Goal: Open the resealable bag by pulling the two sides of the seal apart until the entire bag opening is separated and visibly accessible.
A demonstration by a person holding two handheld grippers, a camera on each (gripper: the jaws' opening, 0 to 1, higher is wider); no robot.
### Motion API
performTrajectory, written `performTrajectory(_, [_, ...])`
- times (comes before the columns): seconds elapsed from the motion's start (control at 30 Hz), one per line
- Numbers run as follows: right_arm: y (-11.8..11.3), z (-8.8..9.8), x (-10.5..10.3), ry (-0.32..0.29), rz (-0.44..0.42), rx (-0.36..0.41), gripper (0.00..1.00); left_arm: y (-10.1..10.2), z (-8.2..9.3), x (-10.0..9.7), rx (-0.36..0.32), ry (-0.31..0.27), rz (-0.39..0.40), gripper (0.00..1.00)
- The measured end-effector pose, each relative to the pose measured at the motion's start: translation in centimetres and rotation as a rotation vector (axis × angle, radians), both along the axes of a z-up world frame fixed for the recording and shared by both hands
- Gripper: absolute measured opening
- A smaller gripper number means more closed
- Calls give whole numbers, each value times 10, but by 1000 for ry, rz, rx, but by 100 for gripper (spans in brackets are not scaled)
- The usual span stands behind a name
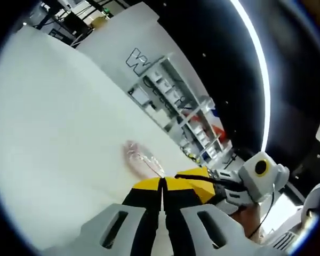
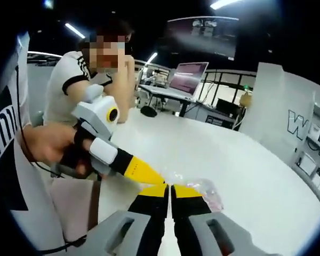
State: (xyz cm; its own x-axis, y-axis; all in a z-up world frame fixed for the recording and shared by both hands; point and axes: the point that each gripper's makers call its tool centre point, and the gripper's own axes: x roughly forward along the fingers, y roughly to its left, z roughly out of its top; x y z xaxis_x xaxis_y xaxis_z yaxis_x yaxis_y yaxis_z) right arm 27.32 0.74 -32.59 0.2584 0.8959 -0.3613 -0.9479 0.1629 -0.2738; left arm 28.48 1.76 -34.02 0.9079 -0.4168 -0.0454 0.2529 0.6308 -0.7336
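A small clear resealable bag (image 1: 140, 156) with pinkish contents hangs just above the white table (image 1: 58, 133). My left gripper (image 1: 162, 180) has its yellow-tipped jaws pressed together on the bag's near edge. The right gripper (image 1: 196, 176) comes in from the right and meets it at the same edge. In the right gripper view the bag (image 2: 205, 193) lies just behind and to the right of my right gripper (image 2: 170, 186), whose jaws are shut on its edge. The left gripper (image 2: 147, 174) reaches in from the left, held by a hand (image 2: 45, 143).
A person (image 2: 82, 80) sits at the far side of the round white table (image 2: 240, 160). A white panel with dark lettering (image 2: 301, 120) stands at the right. Behind are a laptop (image 2: 188, 77) on a desk and shelving (image 1: 173, 98).
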Motion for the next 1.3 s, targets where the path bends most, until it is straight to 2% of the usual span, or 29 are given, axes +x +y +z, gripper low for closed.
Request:
performTrajectory(0.13, [4,-5,-1,3,9,-20,2,-1,0,0,10,-2,-4,1])
performTrajectory(0.37, [5,-11,-1,12,7,-38,0,-1,-1,-1,18,0,-4,1])
performTrajectory(0.63, [3,-6,0,37,-14,-15,0,-2,2,0,-31,7,-14,2])
performTrajectory(0.83, [2,-6,-1,41,-15,-13,0,-4,1,1,-28,8,-21,2])
performTrajectory(1.0, [2,-6,-1,42,-17,-9,0,-6,2,0,13,10,-24,1])
performTrajectory(1.3, [1,1,2,-58,-48,-3,0,-4,2,1,4,27,-14,0])
